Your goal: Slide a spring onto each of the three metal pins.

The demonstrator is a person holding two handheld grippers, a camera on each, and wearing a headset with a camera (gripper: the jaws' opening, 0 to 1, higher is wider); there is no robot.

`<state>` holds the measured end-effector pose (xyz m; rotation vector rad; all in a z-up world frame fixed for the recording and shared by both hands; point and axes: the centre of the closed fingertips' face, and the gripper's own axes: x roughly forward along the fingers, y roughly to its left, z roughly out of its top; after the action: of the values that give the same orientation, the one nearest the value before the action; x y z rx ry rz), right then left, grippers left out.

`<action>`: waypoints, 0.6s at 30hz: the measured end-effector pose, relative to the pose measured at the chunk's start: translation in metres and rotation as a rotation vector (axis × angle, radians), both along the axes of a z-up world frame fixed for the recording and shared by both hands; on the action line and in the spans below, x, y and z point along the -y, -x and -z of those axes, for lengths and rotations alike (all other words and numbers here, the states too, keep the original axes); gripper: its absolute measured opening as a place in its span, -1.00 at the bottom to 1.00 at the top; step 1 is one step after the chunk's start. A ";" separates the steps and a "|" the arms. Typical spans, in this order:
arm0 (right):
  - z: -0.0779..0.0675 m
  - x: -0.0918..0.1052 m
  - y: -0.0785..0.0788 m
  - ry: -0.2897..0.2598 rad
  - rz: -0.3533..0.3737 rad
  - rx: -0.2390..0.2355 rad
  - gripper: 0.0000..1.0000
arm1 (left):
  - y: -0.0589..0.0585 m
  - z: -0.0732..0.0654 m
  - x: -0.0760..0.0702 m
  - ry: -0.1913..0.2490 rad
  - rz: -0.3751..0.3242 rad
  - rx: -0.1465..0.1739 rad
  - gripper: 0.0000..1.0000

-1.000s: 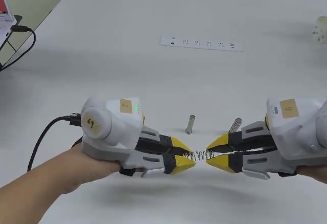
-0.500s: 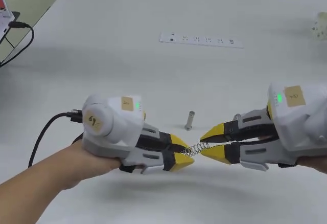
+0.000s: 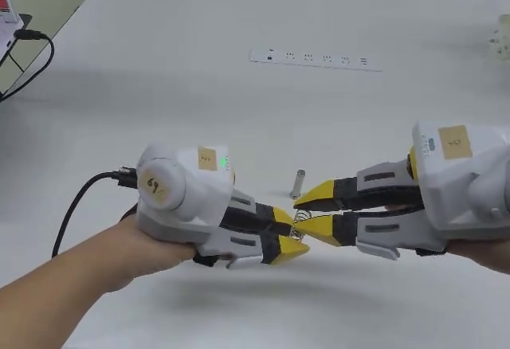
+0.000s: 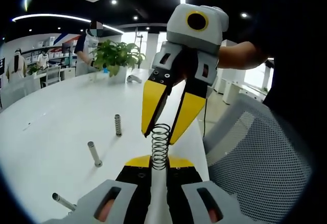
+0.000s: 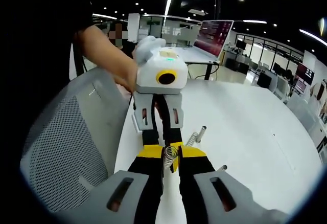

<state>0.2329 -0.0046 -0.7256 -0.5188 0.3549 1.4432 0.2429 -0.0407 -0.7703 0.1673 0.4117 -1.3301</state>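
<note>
White worktop (image 3: 239, 110), bare pin (image 3: 298, 183) just behind the tools: left tool (image 4: 152, 162) clamped on one end of the spring (image 4: 160, 144), right tool (image 4: 160, 136) parted astride its other end, so I'd pinch lightly, keep the coil straight, and free the left only once the right grips; left sticker (image 3: 154, 189) seems to read "69".

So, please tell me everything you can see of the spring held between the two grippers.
The spring is a small coil of bare, shiny metal wire with open, evenly spaced turns. The left gripper pinches one end with its jaws shut, holding it above the white table. The free end points into the right gripper, whose open jaws straddle it; whether they touch it is unclear.
</note>
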 end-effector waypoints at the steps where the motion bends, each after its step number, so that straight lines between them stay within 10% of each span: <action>1: -0.001 -0.001 -0.001 -0.003 0.000 0.006 -0.84 | -0.001 -0.001 0.000 0.004 -0.002 0.002 -0.97; 18: 0.000 -0.005 -0.002 -0.025 0.025 -0.028 -0.82 | 0.002 -0.001 -0.003 0.000 -0.003 0.017 -0.97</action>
<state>0.2349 0.0002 -0.7254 -0.4723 0.3637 1.4299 0.2412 -0.0381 -0.7689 0.1781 0.3977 -1.3243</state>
